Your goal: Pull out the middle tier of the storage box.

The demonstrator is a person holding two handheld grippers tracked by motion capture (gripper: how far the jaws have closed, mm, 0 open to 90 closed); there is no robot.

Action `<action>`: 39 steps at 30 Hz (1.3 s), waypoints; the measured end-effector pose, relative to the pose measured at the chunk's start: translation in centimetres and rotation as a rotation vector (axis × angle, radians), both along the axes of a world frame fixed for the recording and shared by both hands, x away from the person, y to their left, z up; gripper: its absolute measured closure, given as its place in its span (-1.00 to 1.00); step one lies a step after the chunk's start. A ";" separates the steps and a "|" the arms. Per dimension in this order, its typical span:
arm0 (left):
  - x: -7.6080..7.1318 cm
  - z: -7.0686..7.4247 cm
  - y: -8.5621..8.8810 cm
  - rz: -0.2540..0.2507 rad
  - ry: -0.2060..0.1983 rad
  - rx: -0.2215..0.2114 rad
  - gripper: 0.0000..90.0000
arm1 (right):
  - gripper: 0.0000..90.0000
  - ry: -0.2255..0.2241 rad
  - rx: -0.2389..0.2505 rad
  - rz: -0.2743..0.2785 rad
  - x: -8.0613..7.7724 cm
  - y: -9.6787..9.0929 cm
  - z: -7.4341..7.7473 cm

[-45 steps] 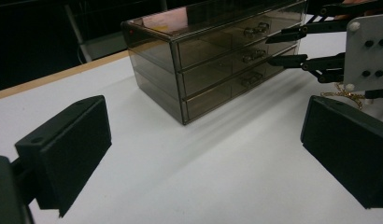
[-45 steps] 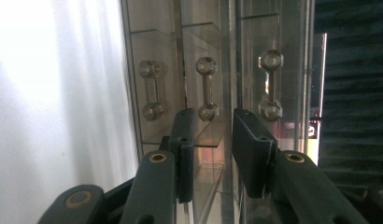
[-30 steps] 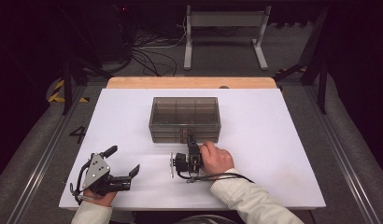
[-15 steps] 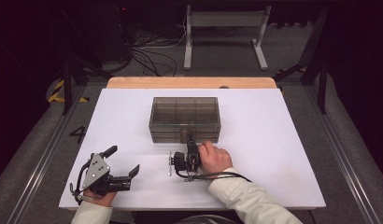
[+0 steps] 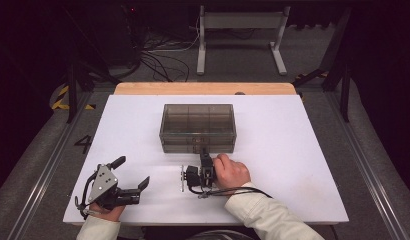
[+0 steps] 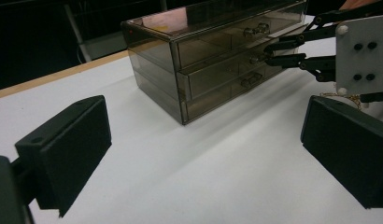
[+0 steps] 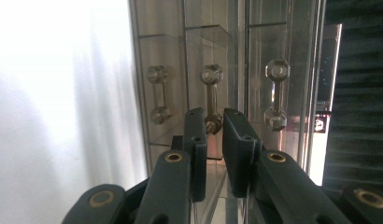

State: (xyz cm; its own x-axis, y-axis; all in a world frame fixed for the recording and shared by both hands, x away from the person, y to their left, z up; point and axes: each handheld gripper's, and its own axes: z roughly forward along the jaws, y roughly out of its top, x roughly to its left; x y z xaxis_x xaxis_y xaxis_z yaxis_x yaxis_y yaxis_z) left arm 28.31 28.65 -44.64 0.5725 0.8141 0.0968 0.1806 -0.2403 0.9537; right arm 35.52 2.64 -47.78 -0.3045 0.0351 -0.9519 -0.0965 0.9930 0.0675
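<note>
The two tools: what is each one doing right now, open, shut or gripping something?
Left tool: open, holding nothing, above the table.
Right tool: shut on the middle drawer handle of the drawer box.

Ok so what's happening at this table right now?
A person is working on a smoky clear drawer box on the white table, with a claw in each hand. The right claw has its jaws closed in around the handle of the middle drawer, one to each side, apparently ready to pull; the drawer looks shut. Whether the pads actually press on the handle is hard to tell. The left claw rests wide open on the table, near the front left, holding nothing.
</note>
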 end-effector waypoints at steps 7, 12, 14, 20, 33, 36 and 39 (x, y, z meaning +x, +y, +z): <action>0.0 0.0 0.0 0.000 0.001 0.000 -0.94 | 0.78 0.023 0.013 0.013 -0.7 -0.2 0.3; 0.0 0.0 0.0 -0.001 0.001 0.000 -0.94 | 0.71 0.070 0.026 0.025 -1.0 -0.4 0.7; 0.0 0.0 0.0 0.000 0.000 0.001 -0.94 | 0.65 0.092 0.040 0.030 -1.0 -0.5 0.9; 0.0 0.0 0.0 0.001 0.000 0.001 -0.94 | 0.58 0.124 0.069 0.060 -1.2 -0.9 2.0; 0.0 0.0 0.0 0.000 0.000 0.002 -0.94 | 0.48 0.189 0.151 0.101 -1.3 -1.9 4.1; 0.0 0.0 0.0 0.001 0.002 0.001 -0.94 | 0.45 0.218 0.172 0.114 -1.3 -2.0 4.6; 0.0 0.0 0.0 0.000 0.000 0.001 -0.94 | 0.41 0.264 0.195 0.134 -1.2 -2.3 5.2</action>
State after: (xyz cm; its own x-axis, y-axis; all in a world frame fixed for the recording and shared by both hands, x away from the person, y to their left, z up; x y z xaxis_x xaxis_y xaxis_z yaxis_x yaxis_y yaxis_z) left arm 28.28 28.64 -44.61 0.5724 0.8141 0.0978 0.1803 -0.2413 0.9535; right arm 34.31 0.29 -42.62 -0.5532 0.1521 -0.8190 -0.1786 0.9387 0.2949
